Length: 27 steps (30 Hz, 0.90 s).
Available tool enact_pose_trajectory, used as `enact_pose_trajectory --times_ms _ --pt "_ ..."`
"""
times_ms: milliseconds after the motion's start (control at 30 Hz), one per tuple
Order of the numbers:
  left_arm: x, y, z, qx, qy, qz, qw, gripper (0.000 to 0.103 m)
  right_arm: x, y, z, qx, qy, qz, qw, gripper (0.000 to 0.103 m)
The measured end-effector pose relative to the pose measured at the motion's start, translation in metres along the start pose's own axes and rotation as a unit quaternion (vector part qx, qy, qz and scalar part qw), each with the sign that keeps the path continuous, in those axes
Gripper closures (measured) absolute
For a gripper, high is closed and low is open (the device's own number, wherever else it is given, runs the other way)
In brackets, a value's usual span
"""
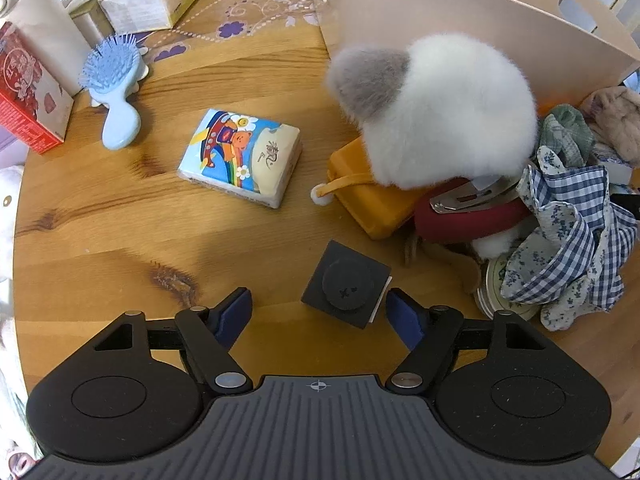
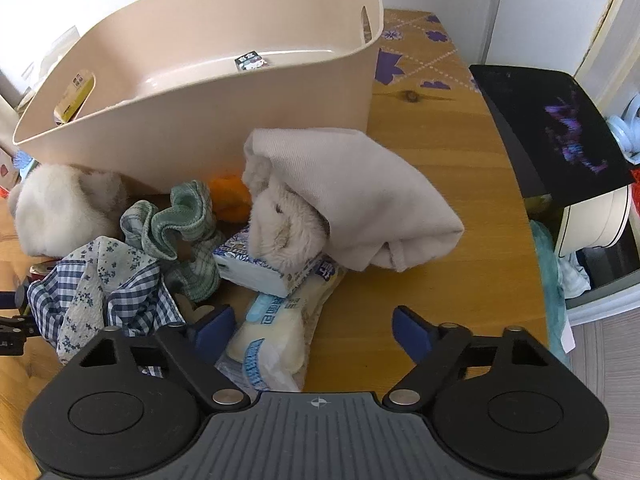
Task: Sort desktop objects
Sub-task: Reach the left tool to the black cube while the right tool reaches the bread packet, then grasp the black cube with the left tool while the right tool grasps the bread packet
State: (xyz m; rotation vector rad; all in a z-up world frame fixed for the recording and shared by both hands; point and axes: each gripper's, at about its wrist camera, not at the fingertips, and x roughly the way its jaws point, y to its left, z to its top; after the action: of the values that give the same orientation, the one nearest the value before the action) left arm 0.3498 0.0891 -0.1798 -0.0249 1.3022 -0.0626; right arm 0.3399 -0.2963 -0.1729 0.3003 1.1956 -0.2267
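My left gripper [image 1: 320, 312] is open over the wooden table [image 1: 120, 240], with a black square block [image 1: 346, 288] just ahead between its fingertips, nearer the right one. A cartoon tissue pack [image 1: 242, 156] lies further ahead. My right gripper [image 2: 312, 328] is open above a pale plastic packet [image 2: 272, 340] near its left finger. A beige bin [image 2: 224, 92] stands behind the clutter pile, with a small packet [image 2: 250, 62] inside.
A fluffy white hat [image 1: 444, 108], orange case [image 1: 372, 196], dark red item with a hair clip [image 1: 472, 208] and checked cloth [image 1: 568, 240] crowd the left wrist view's right side. A blue hairbrush [image 1: 114, 84] and red box [image 1: 28, 92] lie left. A beige garment [image 2: 352, 196] lies by the bin.
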Motion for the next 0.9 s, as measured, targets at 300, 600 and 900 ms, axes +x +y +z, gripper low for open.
enact_pose_trajectory --times_ms 300,600,900 --pt "-0.001 -0.001 0.0 0.008 -0.014 -0.008 0.9998 0.053 -0.006 -0.004 -0.002 0.02 -0.001 0.031 0.999 0.058" --pt "-0.005 -0.001 -0.004 -0.002 -0.016 -0.018 0.9997 0.069 -0.015 -0.009 -0.011 0.028 0.0 0.036 0.999 0.072" --pt "-0.01 -0.006 -0.016 -0.004 -0.019 -0.016 0.9997 0.07 -0.027 -0.023 -0.028 0.037 -0.004 0.041 0.998 0.073"
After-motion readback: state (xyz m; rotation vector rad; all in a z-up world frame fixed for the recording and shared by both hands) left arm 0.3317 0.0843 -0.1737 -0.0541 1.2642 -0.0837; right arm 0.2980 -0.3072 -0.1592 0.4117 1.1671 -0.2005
